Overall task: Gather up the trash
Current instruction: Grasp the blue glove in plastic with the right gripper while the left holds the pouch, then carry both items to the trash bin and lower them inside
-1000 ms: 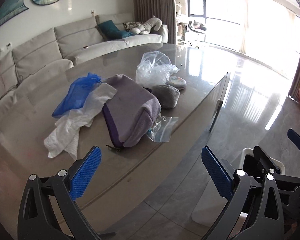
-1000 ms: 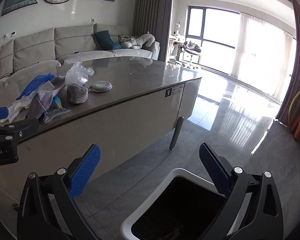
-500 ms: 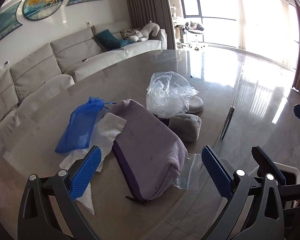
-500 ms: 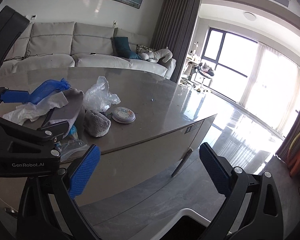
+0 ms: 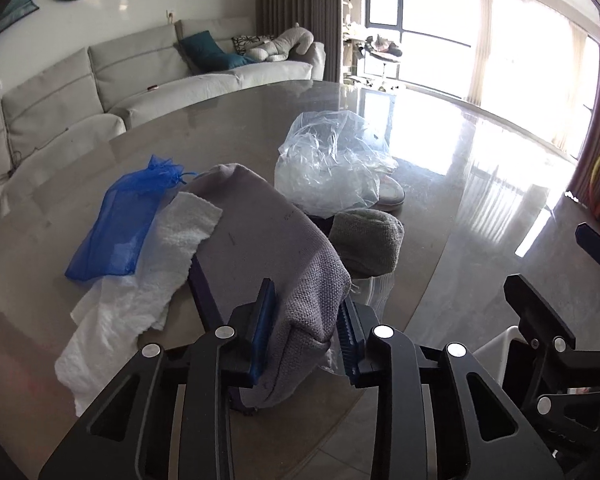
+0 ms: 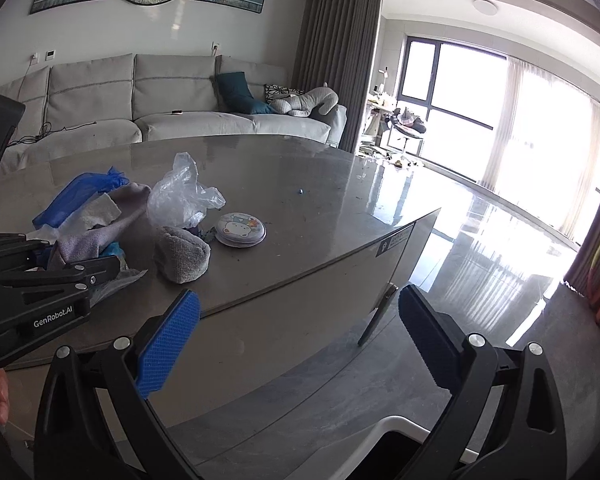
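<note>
"GenRobot.AI" reads in white on the side of your left gripper point(image 6: 56, 276); the sticker on the table point(image 6: 320, 216) edge is too small to read. Your left gripper point(image 5: 306, 334) is closing on the near end of a grey-lilac woven pouch point(image 5: 268, 248) with a dark purple edge, pads against the fabric. The pouch lies on the table between a white paper towel point(image 5: 140, 292) and a grey knit bundle point(image 5: 366, 242). Your right gripper point(image 6: 296, 340) stands wide open, nothing between its pads, above a white bin point(image 6: 396, 426).
</note>
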Tool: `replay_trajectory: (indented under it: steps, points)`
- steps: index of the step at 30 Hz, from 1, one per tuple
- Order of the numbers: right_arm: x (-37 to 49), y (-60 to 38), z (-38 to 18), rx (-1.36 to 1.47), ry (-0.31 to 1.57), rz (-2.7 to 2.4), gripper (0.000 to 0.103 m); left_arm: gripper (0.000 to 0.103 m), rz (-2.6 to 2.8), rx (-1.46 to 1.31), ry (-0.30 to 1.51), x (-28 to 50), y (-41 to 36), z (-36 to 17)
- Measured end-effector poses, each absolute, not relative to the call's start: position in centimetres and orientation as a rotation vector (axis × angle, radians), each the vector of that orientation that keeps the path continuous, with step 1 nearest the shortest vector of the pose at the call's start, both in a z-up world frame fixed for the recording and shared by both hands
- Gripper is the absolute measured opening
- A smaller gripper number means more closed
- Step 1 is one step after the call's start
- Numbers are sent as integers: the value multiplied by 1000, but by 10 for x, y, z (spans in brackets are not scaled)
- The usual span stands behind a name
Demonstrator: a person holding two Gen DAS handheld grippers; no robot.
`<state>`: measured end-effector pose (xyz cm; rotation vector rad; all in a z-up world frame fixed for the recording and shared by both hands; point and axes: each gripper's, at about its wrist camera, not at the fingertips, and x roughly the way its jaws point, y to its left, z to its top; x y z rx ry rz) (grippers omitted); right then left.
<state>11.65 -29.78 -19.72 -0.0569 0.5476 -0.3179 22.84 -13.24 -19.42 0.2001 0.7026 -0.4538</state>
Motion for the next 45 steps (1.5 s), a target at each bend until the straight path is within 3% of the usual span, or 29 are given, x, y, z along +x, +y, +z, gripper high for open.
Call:
replay_trajectory:
  steps: [5, 24, 26, 28, 29, 34, 45]
  points:
    - [121, -281, -197, -70, 548, -252, 98, 18, -498, 178, 638, 214, -118, -169]
    - [178, -225, -233, -11, 625, -112, 98, 17, -560, 154, 522, 191, -86, -131]
    - [181, -222, -237, 9, 629, -98, 87, 17, -566, 155, 529, 192, -86, -133]
    - [182, -221, -236, 57, 633, -71, 49, 17, -566, 158, 527, 192, -84, -134]
    - [182, -217, -234, 35, 636, -77, 46, 17, -566, 160, 527, 191, -84, -134]
    - [174, -207, -222, 31, 630, -31, 40, 16, -566, 132, 519, 189, -76, -127]
    - [130, -221, -169, 63, 531, -38, 39, 16, -611, 111, 445, 165, -75, -97]
